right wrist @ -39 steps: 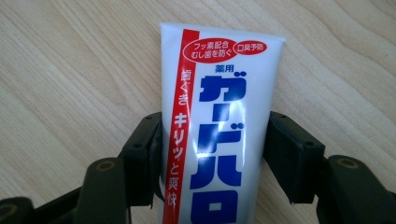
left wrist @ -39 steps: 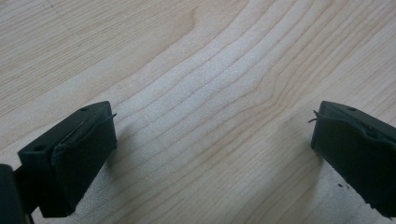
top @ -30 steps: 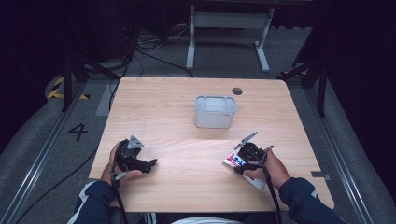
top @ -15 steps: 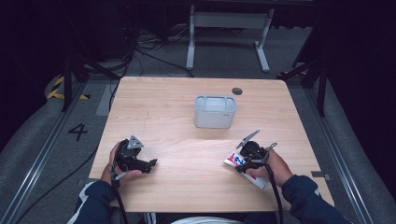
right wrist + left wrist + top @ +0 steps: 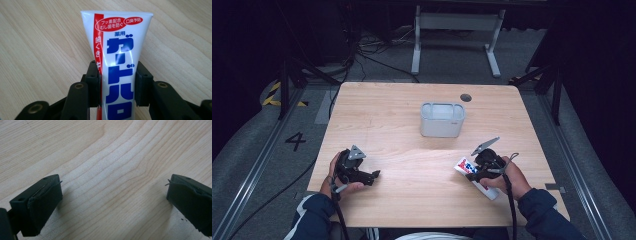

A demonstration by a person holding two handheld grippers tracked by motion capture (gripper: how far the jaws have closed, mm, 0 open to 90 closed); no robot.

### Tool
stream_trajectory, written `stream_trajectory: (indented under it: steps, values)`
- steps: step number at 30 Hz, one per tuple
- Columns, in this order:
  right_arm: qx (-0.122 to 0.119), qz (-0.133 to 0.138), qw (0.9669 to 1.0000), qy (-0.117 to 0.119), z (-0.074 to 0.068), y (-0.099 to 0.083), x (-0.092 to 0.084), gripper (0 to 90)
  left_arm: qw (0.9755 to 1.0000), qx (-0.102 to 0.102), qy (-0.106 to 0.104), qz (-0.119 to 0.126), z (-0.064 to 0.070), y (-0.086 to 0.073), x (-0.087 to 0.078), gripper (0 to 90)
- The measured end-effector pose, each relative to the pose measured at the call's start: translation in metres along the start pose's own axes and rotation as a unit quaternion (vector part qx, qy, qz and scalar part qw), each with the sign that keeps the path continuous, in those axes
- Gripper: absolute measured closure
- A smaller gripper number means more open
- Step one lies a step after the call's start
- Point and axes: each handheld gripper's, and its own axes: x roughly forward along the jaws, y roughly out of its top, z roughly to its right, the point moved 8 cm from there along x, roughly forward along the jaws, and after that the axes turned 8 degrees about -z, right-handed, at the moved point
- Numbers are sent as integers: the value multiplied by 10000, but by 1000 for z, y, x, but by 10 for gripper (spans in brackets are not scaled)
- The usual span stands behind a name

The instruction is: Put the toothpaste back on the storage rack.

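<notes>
R gripper [image 5: 117,82] jaws just closed, now pinching toothpaste tube [image 5: 117,57] flat on table [image 5: 402,120]; L gripper [image 5: 112,200] spread wide, nothing between

A light wooden table [image 5: 377,115] stood over a grey floor. A grey plastic container [image 5: 442,120] sat right of centre toward its far side, while a toothpaste tube [image 5: 464,166] lay near right.

Pale rectangular plastic tub [image 5: 442,120] sits mid-table on light wooden table [image 5: 402,115], white toothpaste tube [image 5: 475,176] lies near its front right, small dark round disc [image 5: 466,97] behind tub.
</notes>
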Motion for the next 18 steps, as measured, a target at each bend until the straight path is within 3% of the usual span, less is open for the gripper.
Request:
stream_trajectory:
  steps: [10,18]
  values:
    - [-123,529,9985,-11,2,6,-21,647,10000,1,-4,-2,0,0,0,5]
    - [-171,1040,9944,-116,6,18,-41,648,10000,4,-7,-1,0,0,0,5]
